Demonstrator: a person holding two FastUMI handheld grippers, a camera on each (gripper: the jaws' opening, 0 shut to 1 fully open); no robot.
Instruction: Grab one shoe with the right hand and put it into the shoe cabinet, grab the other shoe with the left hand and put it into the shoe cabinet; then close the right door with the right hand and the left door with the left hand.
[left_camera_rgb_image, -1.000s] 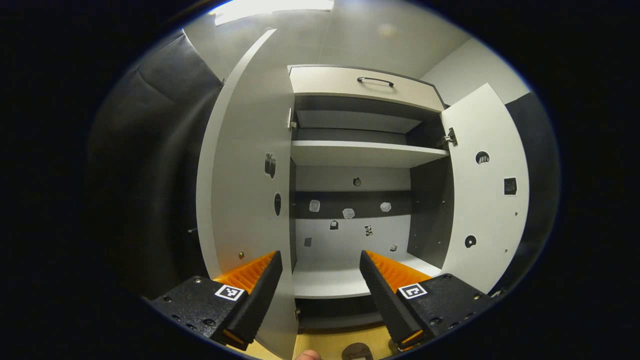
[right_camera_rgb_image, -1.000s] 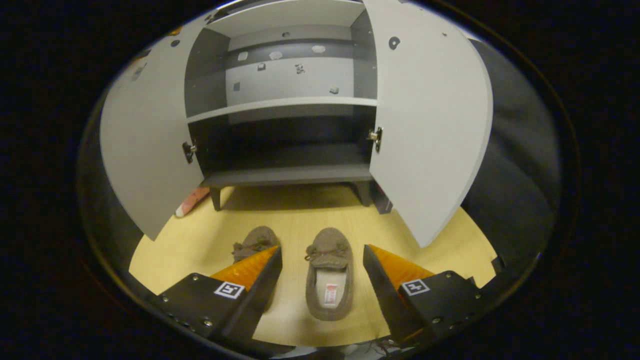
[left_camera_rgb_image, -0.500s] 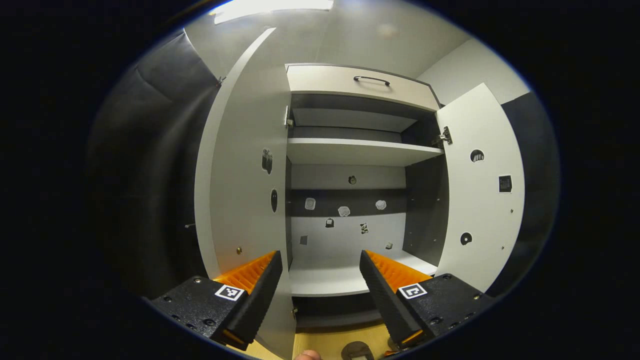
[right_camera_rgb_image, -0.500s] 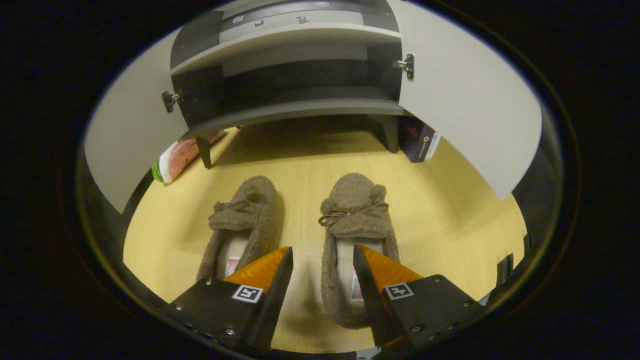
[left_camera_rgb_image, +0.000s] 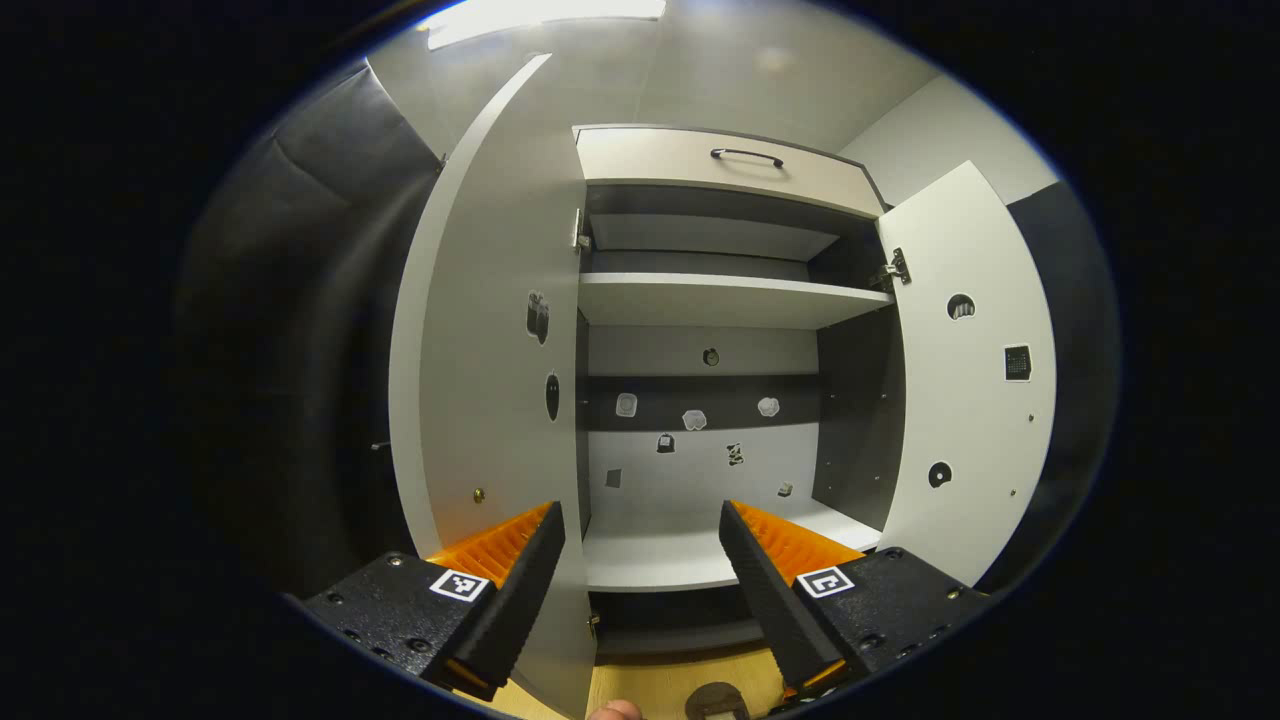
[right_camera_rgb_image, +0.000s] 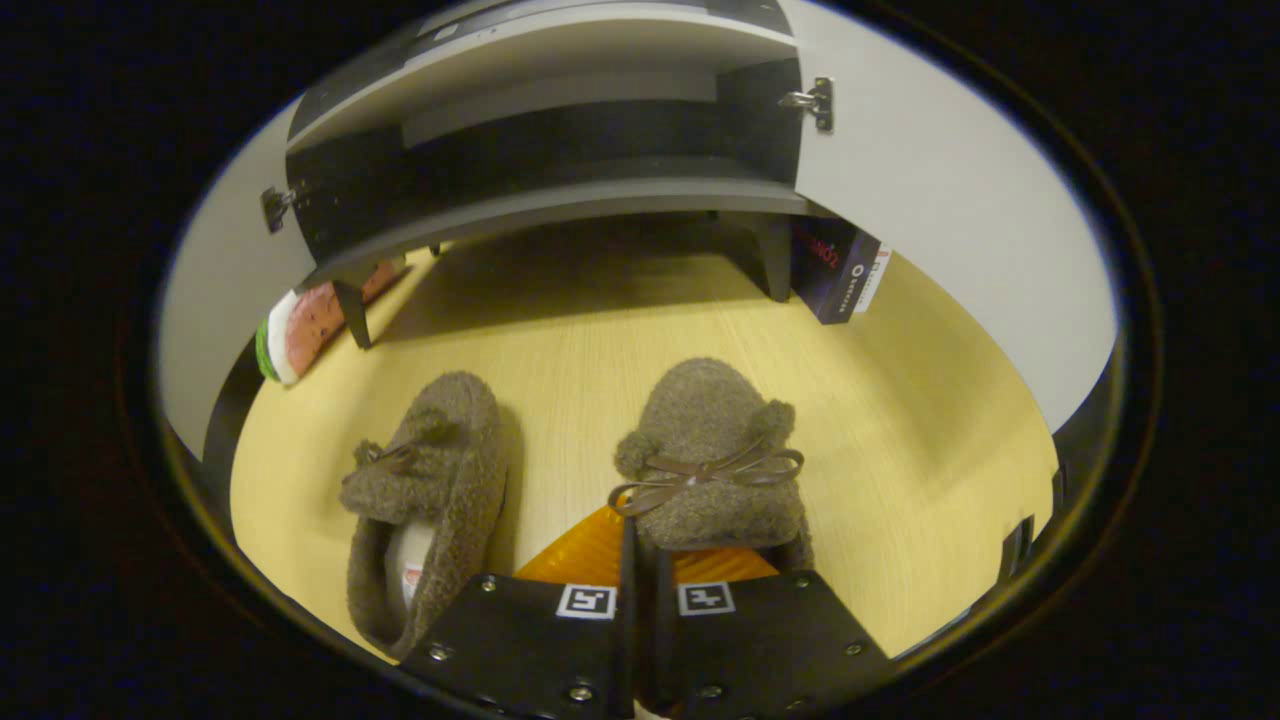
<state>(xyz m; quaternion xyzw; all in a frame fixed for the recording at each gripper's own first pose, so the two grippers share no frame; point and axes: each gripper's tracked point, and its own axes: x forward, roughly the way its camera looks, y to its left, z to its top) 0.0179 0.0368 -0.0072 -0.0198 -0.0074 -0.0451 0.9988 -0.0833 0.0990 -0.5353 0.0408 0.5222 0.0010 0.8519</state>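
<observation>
Cabinet: tall white shoe cabinet, both doors swung open, shelves bare.
Shoes: two fuzzy brown bow-tied slippers, right slipper and left slipper, side by side on the yellow wooden floor.
Right gripper: fingers pinched together on the right slipper's inner edge.
Left gripper: fingers wide apart, holding nothing, facing the cabinet.
</observation>
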